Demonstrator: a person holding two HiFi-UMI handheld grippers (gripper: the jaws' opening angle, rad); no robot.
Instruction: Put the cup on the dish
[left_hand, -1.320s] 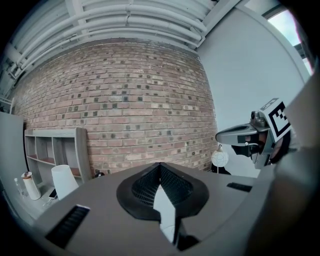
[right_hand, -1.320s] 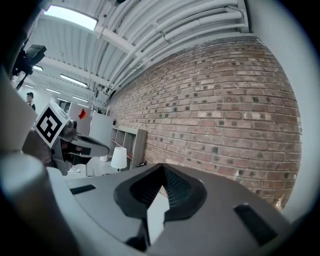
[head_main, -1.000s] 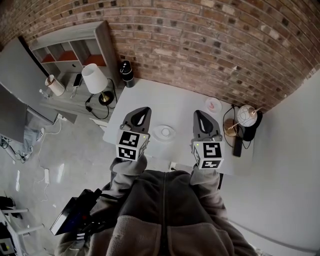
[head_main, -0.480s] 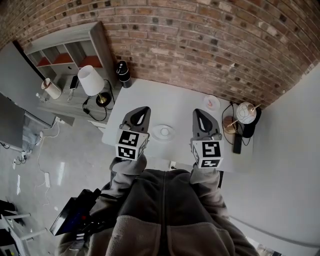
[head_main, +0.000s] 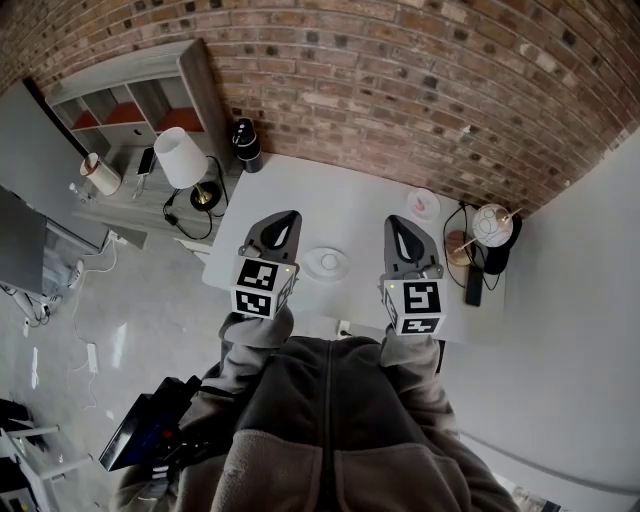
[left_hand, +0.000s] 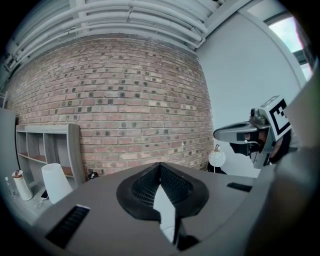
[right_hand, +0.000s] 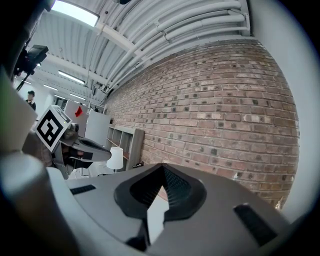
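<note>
A white round dish (head_main: 328, 263) lies on the white table (head_main: 340, 205), midway between my two grippers. Farther back on the right stands a small white cup with a pinkish inside (head_main: 425, 206). My left gripper (head_main: 290, 216) hovers over the table's left part, its jaws shut with nothing between them; its tip (left_hand: 160, 164) points at the brick wall. The right gripper (head_main: 397, 222) is held level beside it, jaws also shut and empty, its tip (right_hand: 162, 166) facing the wall. Neither gripper touches the dish or the cup.
A black cylinder (head_main: 246, 143) stands at the table's back left corner. A globe lamp (head_main: 492, 227), cables and a black remote (head_main: 473, 286) crowd the right end. A white table lamp (head_main: 184, 160) and grey shelves (head_main: 130, 100) are to the left. The brick wall (head_main: 400, 90) runs behind.
</note>
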